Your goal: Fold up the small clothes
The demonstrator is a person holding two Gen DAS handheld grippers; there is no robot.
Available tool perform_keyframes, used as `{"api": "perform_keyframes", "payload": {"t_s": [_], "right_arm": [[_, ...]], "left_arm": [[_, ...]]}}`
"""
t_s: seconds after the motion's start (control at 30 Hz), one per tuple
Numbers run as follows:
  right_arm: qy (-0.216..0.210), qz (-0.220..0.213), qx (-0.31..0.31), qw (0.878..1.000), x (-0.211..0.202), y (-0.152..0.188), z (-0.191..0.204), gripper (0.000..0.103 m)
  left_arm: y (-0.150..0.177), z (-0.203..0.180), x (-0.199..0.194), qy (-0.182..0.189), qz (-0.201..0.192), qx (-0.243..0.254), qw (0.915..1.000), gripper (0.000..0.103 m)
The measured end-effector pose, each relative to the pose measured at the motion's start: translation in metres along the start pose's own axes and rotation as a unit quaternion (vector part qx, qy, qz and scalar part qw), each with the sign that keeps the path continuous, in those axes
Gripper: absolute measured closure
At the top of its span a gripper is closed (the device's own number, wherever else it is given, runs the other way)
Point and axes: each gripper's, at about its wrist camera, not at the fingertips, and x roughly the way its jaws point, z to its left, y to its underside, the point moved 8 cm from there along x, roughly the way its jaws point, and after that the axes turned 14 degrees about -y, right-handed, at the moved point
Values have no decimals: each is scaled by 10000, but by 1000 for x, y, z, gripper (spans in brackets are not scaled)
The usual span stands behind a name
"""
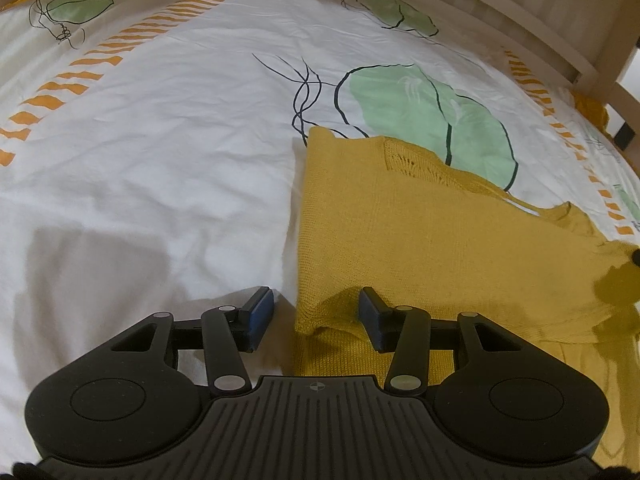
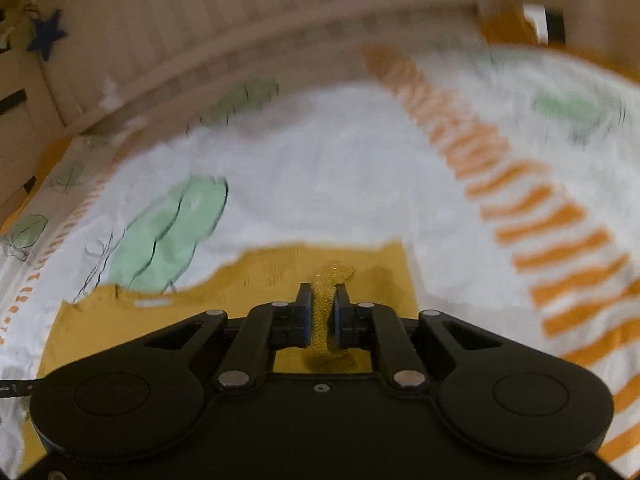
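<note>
One mustard knit garment [image 1: 400, 232] is laid on the bedsheet [image 1: 160, 160]. Its pinched fold is clamped by the right gripper [image 2: 323, 304]; the left gripper [image 1: 316, 312], unclenched, straddles an edge that should be nipped squarely before lifting.

Both wrist views angled down, close over bedsheet [image 1: 160, 140]

1. The right gripper [image 2: 323, 304] has its two blue-padded fingers [image 2: 304, 312] pinched on a raised fold of the yellow knit garment [image 2: 248, 280].
2. The garment lies flat on a white bedsheet [image 2: 340, 184] printed with green leaves and orange stripes.
3. A wooden slatted rail [image 2: 248, 36] runs along the far edge.
4. The view is blurred.
</note>
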Motion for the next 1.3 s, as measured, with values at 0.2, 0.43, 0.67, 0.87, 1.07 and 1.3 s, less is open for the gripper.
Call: {"api": "perform_keyframes", "payload": {"t_s": [0.2,0.43,0.67,0.87,1.07,1.3], "right_arm": [[875,412,181,9951,11,15,-31,74],[778,97,24,9969,-8,18,-27,58],[737,456,-187,9961,4,44,-21,34],[708,270,-148,9970,-2,50,-24,29],[701,320,-164,9969,-7,51,-25,24],[951,340,115,9948,-40,50,-37,20]], "left_arm": [[-1,1,1,14,7,-7,10000,57],[-1,0,1,-46,-31,1,10000,55],[5,-9,1,45,-217,256,9994,34],[14,-25,1,-201,-584,792,9949,22],[16,-20,-3,-69,-607,869,9943,22],[7,47,-6,-730,-330,-250,9965,24]]}}
